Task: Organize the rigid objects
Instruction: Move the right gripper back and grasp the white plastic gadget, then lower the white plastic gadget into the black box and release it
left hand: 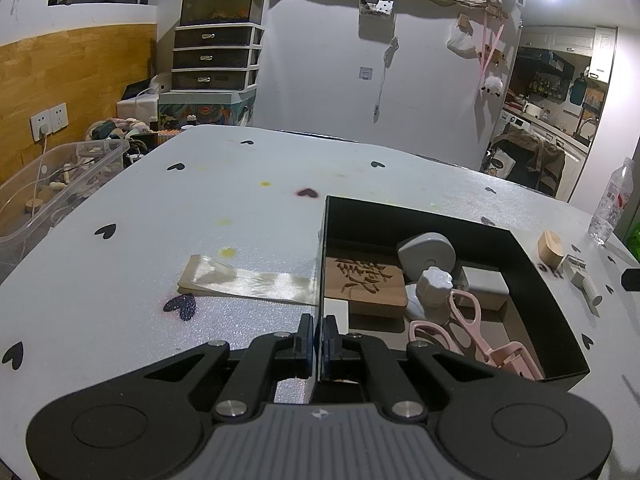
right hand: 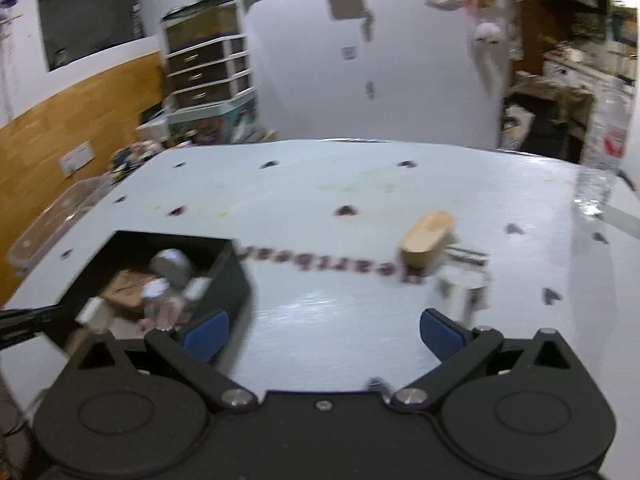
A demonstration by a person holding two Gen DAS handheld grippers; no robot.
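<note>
left gripper [left hand: 319, 344] is clamped tight on the near wall of the black box [left hand: 536, 264], which holds pink scissors [left hand: 468, 328] and a carved wooden block [left hand: 366, 284]. right gripper [right hand: 324, 334] gapes wide over bare tabletop, and right of the box sits a smooth rounded wooden piece [right hand: 428, 238]

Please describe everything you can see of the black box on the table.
The black box is a shallow, open, rectangular tray with thin matte walls and a brownish floor, seemingly cardboard. It rests flat on the white table. Inside lie a carved wooden block, pink scissors and grey and white items. The left tool is shut on its near-left wall.
</note>
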